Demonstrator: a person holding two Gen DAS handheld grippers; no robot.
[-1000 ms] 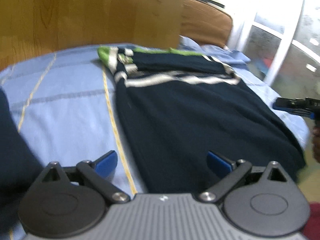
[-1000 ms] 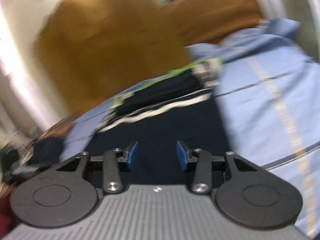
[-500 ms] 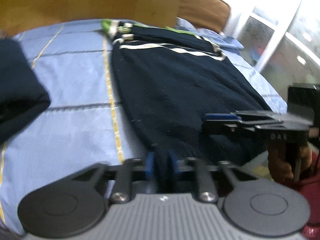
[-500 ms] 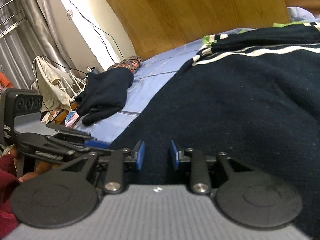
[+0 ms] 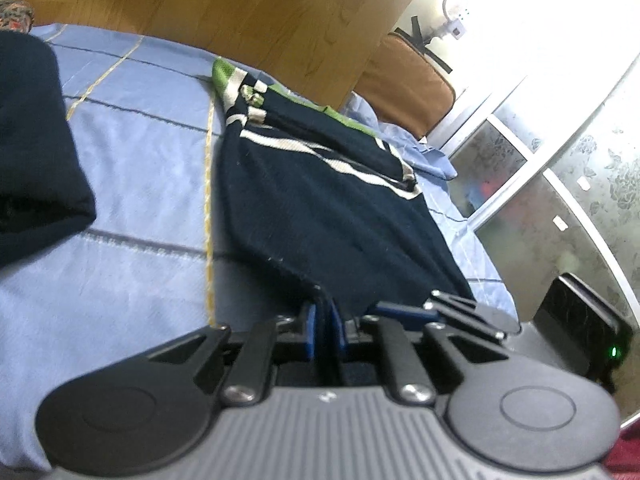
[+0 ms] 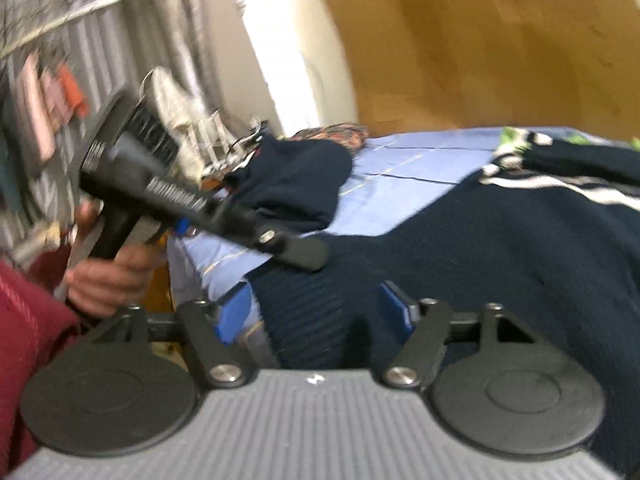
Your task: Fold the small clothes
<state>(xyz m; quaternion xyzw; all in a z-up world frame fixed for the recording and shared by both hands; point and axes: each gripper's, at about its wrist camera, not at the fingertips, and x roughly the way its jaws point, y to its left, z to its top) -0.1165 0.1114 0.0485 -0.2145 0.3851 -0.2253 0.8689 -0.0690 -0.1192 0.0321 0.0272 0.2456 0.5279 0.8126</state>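
Note:
A navy sweater (image 5: 320,208) with white stripes and a green collar lies flat on the blue bed sheet (image 5: 140,160). My left gripper (image 5: 323,332) is shut on the near left corner of its hem, and the cloth rises slightly into the pads. In the right wrist view, my right gripper (image 6: 316,312) stands at the ribbed hem of the sweater (image 6: 500,248). Its jaws are opening, and the hem lies between the blue pads (image 6: 236,312) without being pressed. The left gripper (image 6: 200,208) shows there too, held in a hand (image 6: 108,276).
A folded navy garment (image 5: 36,140) sits on the sheet to the left of the sweater. The wooden headboard (image 5: 240,12) closes the far side. A brown cushion (image 5: 404,76) and glass doors (image 5: 560,160) stand to the right, and a laden drying rack (image 6: 180,112) is off the bed's left.
My left gripper went from wide open to shut on the hem corner. My right gripper swung in to the hem beside it, and its jaws have spread wider.

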